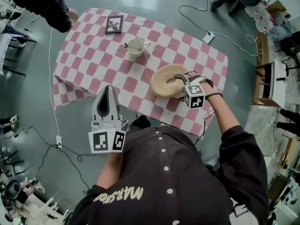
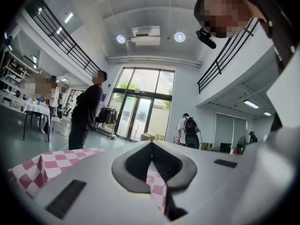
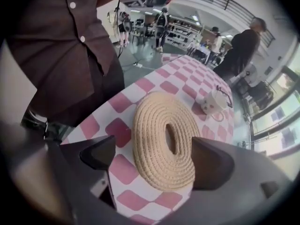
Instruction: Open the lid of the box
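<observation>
Lid not yet lifted: your right gripper (image 3: pixel 153 156), jaws apart, hovers over the woven lid (image 3: pixel 161 139) of the box (image 1: pixel 161 92), near right on the table (image 1: pixel 89 60); your left gripper (image 1: pixel 108 92) hangs closed and empty at the near edge; next, judge the grip, close and lift.

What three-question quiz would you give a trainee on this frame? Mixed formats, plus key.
1. True or false: the left hand-held gripper has its jaws apart.
2. Which thing shows between the open jaws of the right hand-held gripper? A) cup B) woven lid C) picture frame
3. Fill in: the tablecloth is pink-and-white ____.
Key: 1 false; 2 B; 3 checked.
</observation>
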`<state>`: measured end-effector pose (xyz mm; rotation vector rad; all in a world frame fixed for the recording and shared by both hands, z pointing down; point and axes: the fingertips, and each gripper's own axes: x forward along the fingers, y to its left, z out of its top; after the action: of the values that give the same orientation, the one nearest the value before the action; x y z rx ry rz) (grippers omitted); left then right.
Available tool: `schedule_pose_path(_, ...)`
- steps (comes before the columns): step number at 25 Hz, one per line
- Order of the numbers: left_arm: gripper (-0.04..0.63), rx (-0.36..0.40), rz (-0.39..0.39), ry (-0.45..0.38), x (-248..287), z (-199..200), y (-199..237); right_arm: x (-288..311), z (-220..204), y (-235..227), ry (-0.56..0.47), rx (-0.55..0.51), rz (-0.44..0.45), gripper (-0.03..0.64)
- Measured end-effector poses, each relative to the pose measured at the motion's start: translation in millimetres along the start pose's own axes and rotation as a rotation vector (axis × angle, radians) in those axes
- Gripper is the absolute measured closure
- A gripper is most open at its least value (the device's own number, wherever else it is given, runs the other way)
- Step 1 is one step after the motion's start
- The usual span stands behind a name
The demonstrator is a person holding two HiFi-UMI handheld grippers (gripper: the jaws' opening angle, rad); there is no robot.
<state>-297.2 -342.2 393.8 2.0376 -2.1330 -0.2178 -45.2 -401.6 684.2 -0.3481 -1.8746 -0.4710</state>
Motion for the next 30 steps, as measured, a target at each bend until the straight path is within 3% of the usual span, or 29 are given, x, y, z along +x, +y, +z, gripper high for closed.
schedule_pose_path(5,0.586,-0.004,0.004,0.008,4,-3,4,24,-8,9,0.084,-0.082,0.12,0.115)
schedule_pose_path(15,0.586,-0.016,0.012,0.031,12,-10,14,43,-10,30,0.133,-0.093,0.263,0.118)
schedule_pose_path(26,0.586,-0.012,0.031,0.042,14,-12,24,58,-3,32,0.136,-0.107,0.304,0.151)
schedule_pose_path(30,0.585,-0.013,0.033,0.046,14,-13,26,62,-1,22,0.123,-0.075,0.252,0.253)
